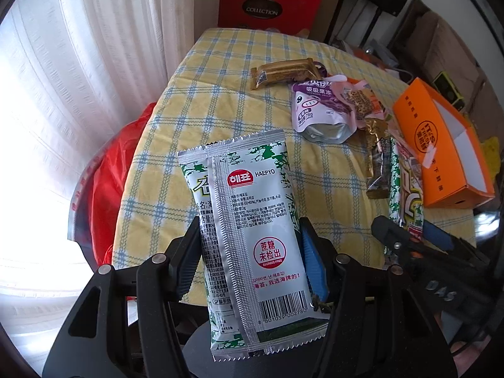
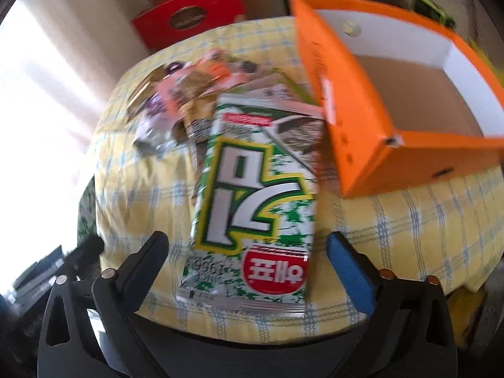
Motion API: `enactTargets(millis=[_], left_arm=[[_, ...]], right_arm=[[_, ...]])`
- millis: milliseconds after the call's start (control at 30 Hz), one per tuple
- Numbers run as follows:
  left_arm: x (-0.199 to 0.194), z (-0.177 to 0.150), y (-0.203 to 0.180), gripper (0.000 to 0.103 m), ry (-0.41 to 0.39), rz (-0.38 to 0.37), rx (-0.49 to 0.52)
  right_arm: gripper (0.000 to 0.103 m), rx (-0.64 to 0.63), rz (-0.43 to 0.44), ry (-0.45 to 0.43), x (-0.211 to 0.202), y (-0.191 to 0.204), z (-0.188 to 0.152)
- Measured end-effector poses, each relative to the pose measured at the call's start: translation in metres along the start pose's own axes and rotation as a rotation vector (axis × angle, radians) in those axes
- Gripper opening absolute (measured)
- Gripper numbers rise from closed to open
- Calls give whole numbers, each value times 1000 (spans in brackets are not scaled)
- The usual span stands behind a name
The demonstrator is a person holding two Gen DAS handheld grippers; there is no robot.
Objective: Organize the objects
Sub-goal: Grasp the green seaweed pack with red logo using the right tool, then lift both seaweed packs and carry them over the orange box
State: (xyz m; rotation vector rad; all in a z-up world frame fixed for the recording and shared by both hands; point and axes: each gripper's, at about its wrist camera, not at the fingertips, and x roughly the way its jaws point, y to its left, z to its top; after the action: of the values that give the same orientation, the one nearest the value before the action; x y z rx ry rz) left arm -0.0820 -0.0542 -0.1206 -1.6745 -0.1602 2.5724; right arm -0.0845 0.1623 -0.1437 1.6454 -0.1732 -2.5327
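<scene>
Left gripper [image 1: 252, 245] clamps a silver-green seaweed snack packet [image 1: 249, 239] upright, barcode side up, lifted well short of the orange cardboard box [image 1: 441, 157]. Right gripper [image 2: 249, 258], jaws spread, straddles a second seaweed packet [image 2: 255, 204] lying flat just beside that box, likely lining up a pick.

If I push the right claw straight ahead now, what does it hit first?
Probably the seaweed packet lying on the tablecloth between its open fingers; the snack pile comes after. The view is blurred, so depth is uncertain.

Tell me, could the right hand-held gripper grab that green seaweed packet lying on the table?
Probably yes: the right hand-held gripper is open, its fingers either side of the seaweed packet, nothing lying between.
</scene>
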Motion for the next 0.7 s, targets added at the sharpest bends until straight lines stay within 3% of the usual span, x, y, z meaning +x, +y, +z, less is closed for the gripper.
enactTargets(millis=[67, 233, 367, 700], left_arm=[[-2, 0, 0, 55, -2, -3, 1], [-5, -1, -4, 55, -6, -12, 13], [-10, -2, -8, 55, -15, -8, 30], [-35, 1, -21, 55, -84, 31, 80]], right_arm=[[79, -24, -9, -8, -1, 1, -1], [71, -39, 42, -2, -4, -4, -2], [69, -75, 70, -7, -10, -2, -8], [68, -183, 53, -124, -48, 11, -3]])
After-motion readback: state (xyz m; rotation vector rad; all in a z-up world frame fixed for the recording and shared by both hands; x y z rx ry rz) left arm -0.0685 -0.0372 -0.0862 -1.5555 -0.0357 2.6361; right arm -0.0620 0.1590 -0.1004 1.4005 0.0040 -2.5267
